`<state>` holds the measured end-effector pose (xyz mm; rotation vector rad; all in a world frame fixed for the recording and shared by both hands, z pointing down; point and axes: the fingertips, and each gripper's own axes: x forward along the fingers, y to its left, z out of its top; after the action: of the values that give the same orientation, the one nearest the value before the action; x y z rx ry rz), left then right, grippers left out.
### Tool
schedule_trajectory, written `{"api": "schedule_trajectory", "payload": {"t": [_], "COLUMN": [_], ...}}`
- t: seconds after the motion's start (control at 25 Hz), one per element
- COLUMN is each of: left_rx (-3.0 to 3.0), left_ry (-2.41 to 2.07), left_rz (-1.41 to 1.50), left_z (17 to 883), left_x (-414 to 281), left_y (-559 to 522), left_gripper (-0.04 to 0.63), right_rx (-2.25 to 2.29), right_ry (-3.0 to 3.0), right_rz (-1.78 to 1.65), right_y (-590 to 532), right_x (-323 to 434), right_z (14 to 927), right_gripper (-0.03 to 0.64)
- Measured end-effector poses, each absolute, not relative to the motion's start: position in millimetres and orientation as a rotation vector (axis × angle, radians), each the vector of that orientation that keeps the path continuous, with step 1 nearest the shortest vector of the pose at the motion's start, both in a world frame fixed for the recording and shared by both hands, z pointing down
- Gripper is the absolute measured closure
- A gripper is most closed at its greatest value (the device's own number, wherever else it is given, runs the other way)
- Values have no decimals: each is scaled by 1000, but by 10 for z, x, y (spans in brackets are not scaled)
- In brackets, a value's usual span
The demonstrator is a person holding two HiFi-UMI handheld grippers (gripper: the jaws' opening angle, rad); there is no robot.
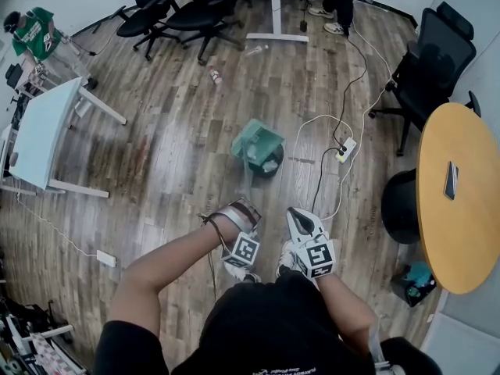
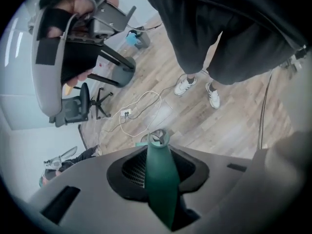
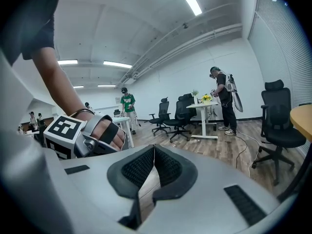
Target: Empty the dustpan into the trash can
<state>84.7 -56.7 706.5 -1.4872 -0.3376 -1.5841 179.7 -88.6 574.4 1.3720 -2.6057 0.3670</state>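
Observation:
A green dustpan [image 1: 256, 141] hangs tilted over a small black trash can [image 1: 271, 167] on the wood floor, straight ahead of me. Its long thin handle [image 1: 245, 186] runs back to my left gripper [image 1: 247, 209], which is shut on it. In the left gripper view the green handle [image 2: 162, 179] is pinched between the black pads, its ringed end [image 2: 158, 137] sticking out past them. My right gripper [image 1: 300, 219] is held just right of the left one, shut with nothing in it [image 3: 153, 152]. White scraps lie inside the can.
A white power strip [image 1: 344, 150] and loose cables lie on the floor right of the can. A black stool [image 1: 403, 206] and a round wooden table [image 1: 457, 201] stand at the right, a white desk [image 1: 43, 135] at the left, office chairs [image 1: 187, 10] and people farther back.

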Motion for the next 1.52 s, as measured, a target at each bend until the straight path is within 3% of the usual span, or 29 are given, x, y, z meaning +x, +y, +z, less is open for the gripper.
{"api": "schedule_trajectory", "payload": {"t": [0.76,1.52], "left_rx": [-1202,-1582], "left_ry": [-564,-218], "left_rz": [-1563,-1601], "left_z": [7223,6961], "left_x": [742,819], "left_y": [-380,-622], "left_gripper": [488,489], "right_rx": [1351,1292], "right_ry": [-2603,-2600], "right_rz": [357,337], "right_y": [-799,-794], "right_x": [1801,1647], "right_z": [5783,5804], "right_gripper": [592,592]}}
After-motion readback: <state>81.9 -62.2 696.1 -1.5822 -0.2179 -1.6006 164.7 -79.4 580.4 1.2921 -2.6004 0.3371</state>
